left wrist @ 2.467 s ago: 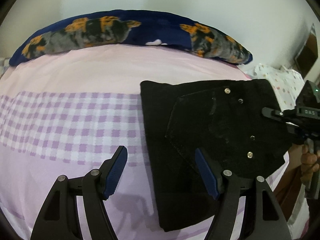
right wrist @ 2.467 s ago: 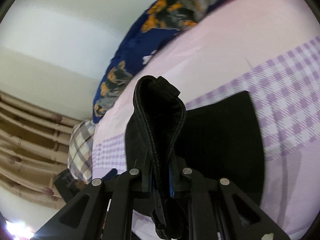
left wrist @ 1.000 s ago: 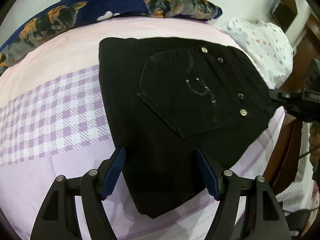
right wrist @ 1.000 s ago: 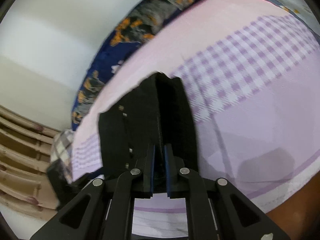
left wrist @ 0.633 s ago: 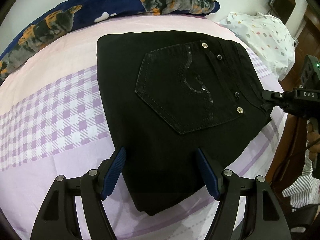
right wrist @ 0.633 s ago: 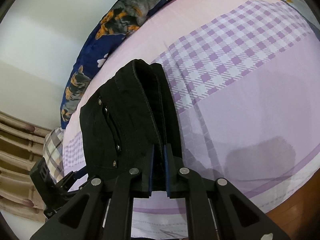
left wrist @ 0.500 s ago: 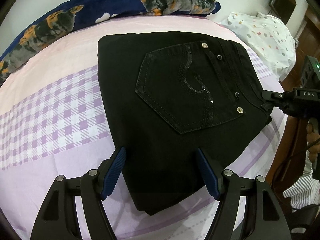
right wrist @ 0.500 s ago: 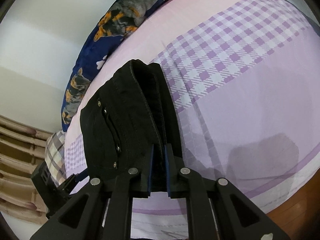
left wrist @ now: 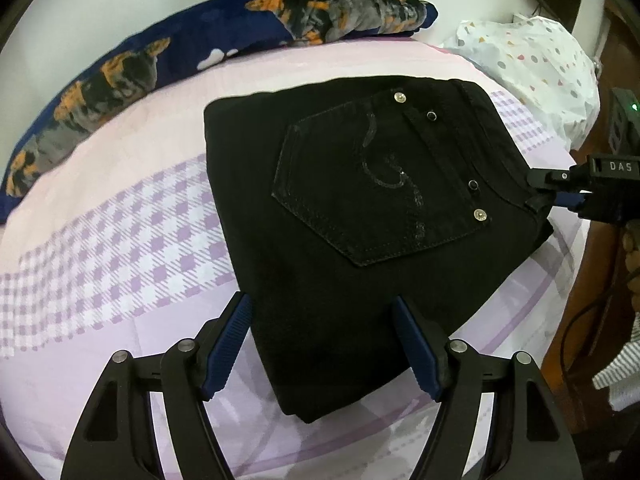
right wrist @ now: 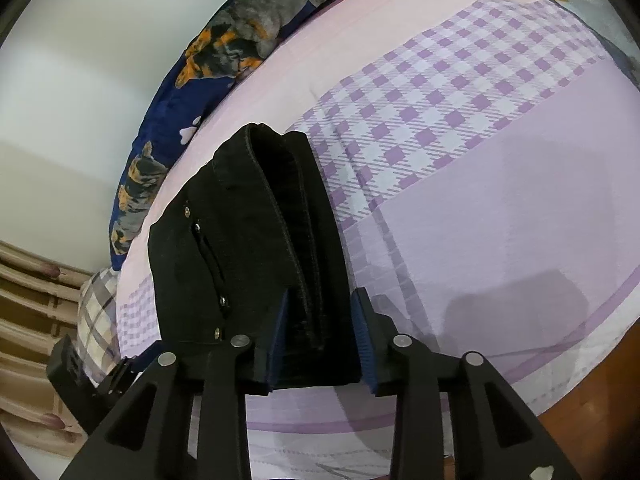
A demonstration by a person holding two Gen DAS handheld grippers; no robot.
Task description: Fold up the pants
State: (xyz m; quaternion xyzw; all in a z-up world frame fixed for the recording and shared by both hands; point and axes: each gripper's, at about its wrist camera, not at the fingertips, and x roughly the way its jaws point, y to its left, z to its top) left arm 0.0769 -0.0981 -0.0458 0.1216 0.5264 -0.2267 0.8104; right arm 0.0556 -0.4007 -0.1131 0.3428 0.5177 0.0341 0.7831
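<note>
Left gripper [left wrist: 322,342]: jaws spread wide, blue pads facing each other, nothing between them; it hovers above the near edge of the bed, pointing toward the far edge.
Right gripper [right wrist: 320,336]: jaws parted, blue pads standing off either side of the folded pants [left wrist: 360,216] edge, not pinching; seen from the left wrist view it sits low at the bed's right edge.
</note>
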